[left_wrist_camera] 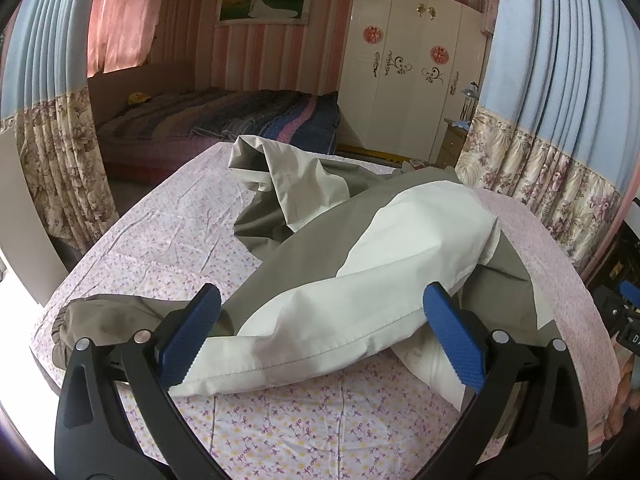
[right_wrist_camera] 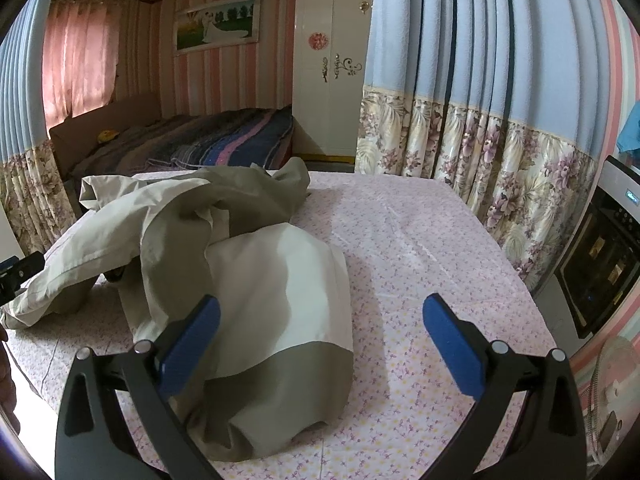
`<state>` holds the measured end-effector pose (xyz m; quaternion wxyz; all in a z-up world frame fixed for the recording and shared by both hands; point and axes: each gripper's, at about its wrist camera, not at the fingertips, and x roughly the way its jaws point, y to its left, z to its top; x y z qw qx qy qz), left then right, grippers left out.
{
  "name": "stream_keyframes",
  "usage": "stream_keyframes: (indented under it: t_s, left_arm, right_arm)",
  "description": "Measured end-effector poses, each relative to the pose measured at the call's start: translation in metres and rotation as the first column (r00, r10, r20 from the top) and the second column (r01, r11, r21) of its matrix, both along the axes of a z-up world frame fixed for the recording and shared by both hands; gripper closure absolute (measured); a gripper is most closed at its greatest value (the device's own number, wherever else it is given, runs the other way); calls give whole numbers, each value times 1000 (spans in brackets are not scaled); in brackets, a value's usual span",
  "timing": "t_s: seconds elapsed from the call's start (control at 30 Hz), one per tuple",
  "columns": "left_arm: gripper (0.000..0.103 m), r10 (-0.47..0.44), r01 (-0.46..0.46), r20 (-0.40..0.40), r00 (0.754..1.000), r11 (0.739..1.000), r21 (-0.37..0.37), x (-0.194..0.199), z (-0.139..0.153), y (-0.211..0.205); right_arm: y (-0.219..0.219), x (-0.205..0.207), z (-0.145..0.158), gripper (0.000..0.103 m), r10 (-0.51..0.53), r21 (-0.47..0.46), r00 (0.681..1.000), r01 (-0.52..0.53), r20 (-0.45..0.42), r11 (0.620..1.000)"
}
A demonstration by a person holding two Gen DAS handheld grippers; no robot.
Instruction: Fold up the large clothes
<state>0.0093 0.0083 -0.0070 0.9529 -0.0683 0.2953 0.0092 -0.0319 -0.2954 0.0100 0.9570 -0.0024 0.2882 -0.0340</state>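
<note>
I count one garment, a two-tone jacket (left_wrist_camera: 360, 280) of smooth olive and off-white woven cloth, lying crumpled on one table under a floral tablecloth (left_wrist_camera: 168, 248) printed with small purple and yellow sprigs. My left gripper (left_wrist_camera: 324, 336) has its jaws spread wide and grasping nothing; a sleeve (left_wrist_camera: 280, 332) runs across the gap between them, its stitched off-white hem passing just under the left-hand blue ribbed pad (left_wrist_camera: 192, 340), its gathered elastic cuff (left_wrist_camera: 68, 328) lying outside the jaws to the left. My right gripper (right_wrist_camera: 320, 344) is likewise released and empty: a rounded, puffy fold of the jacket (right_wrist_camera: 280, 312), off-white above an olive band, lies just inside and beneath its left-hand pad, while bare tablecloth (right_wrist_camera: 400, 280) fills the rest of the gap. Beyond both jaws I see one bed (left_wrist_camera: 224, 116), one white wardrobe (left_wrist_camera: 404, 72), and two blue pleated curtains (right_wrist_camera: 460, 40) with flowered lower bands.
</note>
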Motion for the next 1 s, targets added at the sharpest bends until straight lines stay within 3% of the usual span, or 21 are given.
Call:
stream_keyframes:
  t_s: [1.0]
  left_arm:
    - [3, 7, -7, 20, 1000, 1000, 10, -1, 3, 4]
  right_arm:
    - [8, -3, 5, 2, 28, -8, 1000, -28, 11, 1000]
